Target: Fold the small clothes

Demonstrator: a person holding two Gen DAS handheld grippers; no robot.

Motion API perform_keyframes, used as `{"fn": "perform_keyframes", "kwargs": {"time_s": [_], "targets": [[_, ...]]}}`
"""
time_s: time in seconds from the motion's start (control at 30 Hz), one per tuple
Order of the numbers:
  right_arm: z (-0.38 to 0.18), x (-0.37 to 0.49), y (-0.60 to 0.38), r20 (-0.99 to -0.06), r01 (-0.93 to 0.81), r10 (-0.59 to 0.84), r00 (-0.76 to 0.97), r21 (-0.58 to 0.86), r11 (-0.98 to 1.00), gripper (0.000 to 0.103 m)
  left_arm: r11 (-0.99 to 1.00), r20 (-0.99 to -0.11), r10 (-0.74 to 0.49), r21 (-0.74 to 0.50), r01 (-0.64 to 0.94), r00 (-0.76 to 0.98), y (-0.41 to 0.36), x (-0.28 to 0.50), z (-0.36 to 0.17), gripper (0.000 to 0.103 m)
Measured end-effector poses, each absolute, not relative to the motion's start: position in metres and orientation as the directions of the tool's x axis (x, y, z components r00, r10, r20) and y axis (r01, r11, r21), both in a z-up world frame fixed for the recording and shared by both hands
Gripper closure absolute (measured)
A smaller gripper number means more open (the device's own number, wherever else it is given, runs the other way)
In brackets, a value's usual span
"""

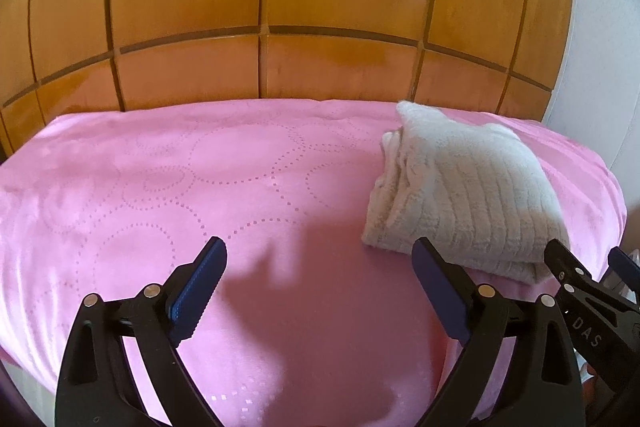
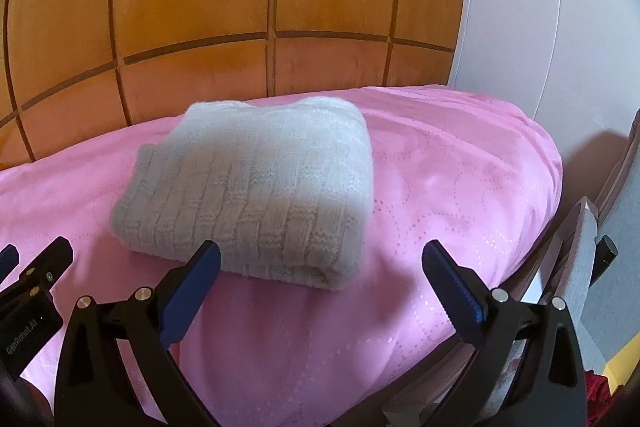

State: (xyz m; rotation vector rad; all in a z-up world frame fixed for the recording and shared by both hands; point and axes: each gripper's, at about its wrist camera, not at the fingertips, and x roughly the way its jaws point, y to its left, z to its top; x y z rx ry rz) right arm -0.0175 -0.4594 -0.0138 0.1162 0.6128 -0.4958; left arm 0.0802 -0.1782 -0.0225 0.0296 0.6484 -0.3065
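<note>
I see a folded white knit garment (image 2: 248, 195) lying on the pink bedspread (image 1: 200, 187), my left gripper (image 1: 320, 255) and right gripper (image 2: 320, 259) both spread wide, holding nothing.

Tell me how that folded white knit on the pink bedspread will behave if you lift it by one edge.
The folded white knit looks soft and thick, so it will probably sag and start to unfold. Its stacked layers show loose on one side and may slide apart. The fuzzy ribbed surface should grip well and seems light for its bulk.
</note>
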Motion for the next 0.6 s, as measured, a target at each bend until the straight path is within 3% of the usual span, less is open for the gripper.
{"fn": "perform_keyframes", "kwargs": {"time_s": [0.1, 0.6], "targets": [[-0.0157, -0.0175, -0.4600, -0.579, 0.477, -0.408, 0.706, -0.037, 0.878, 0.002, 0.955, -0.601, -0.272, -0.073, 0.288, 0.752, -0.1782, 0.0803, -0.0221, 0.005], [-0.0162, -0.0197, -0.4633, -0.568, 0.484, -0.407, 0.715, -0.017, 0.875, 0.002, 0.956, -0.616, -0.255, -0.048, 0.288, 0.745, -0.1769, 0.0818, -0.0232, 0.004]]}}
